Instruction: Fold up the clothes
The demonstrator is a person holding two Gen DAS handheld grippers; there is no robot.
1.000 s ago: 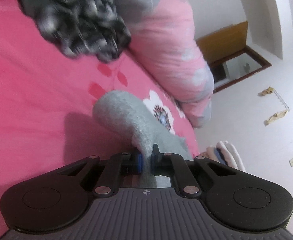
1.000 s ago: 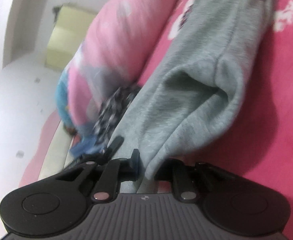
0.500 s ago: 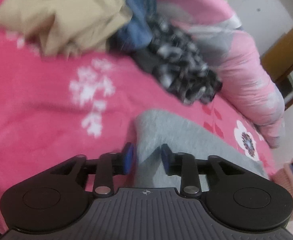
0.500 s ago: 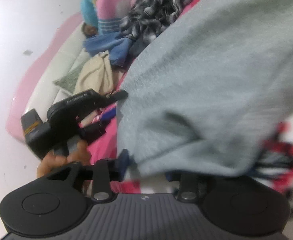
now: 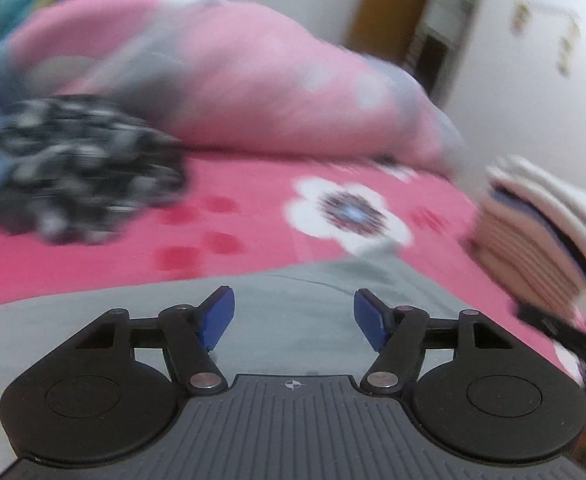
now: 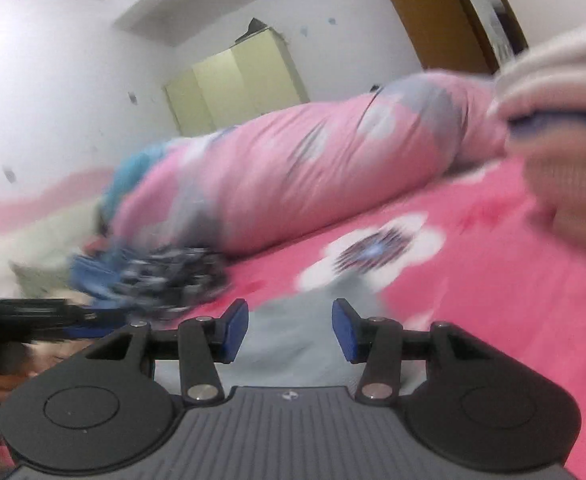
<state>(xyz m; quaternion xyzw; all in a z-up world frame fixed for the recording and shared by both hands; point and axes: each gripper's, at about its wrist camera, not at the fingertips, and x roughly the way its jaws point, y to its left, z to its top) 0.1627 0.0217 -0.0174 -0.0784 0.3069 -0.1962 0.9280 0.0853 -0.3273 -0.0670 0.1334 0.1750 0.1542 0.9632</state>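
Both views blurred, bedroom scene. Grey garment (image 5: 293, 312) down flat on the pink floral bedsheet (image 5: 253, 216), spread low in the left wrist view, reaching under and past the tool. Left gripper (image 5: 293, 316) hanging over it, jaws opening, blue pads (image 5: 217, 318) wide apart, grey cloth showing between them but nothing pinched. Right gripper (image 6: 289, 330) likewise over the grey garment (image 6: 293, 344), pads (image 6: 235, 332) standing apart, cloth visible in the gap, no contact on either pad as far as the blur allows.

Looks like a fold just laid down and let go: this piece reads as flattened, though whether it is fully folded or needs one more pass cannot be told from so little of it in view.

Done so far, by the look of it: a neat stack of folded clothes (image 5: 541, 240) at the right edge of the bed, striped and pale layers one on top of another, close beside the right-hand tool in its own view (image 6: 565, 128).

Left to do: a rumpled black-and-white patterned garment (image 5: 81, 168) lying loose on the sheet, well apart from the grey one, with blue fabric (image 6: 93, 272) bunched just beside it. Rolled pink quilt (image 5: 233, 80) behind, along the far side of the bed. Somewhere in the middle of the job, then: some folded, some still heaped.
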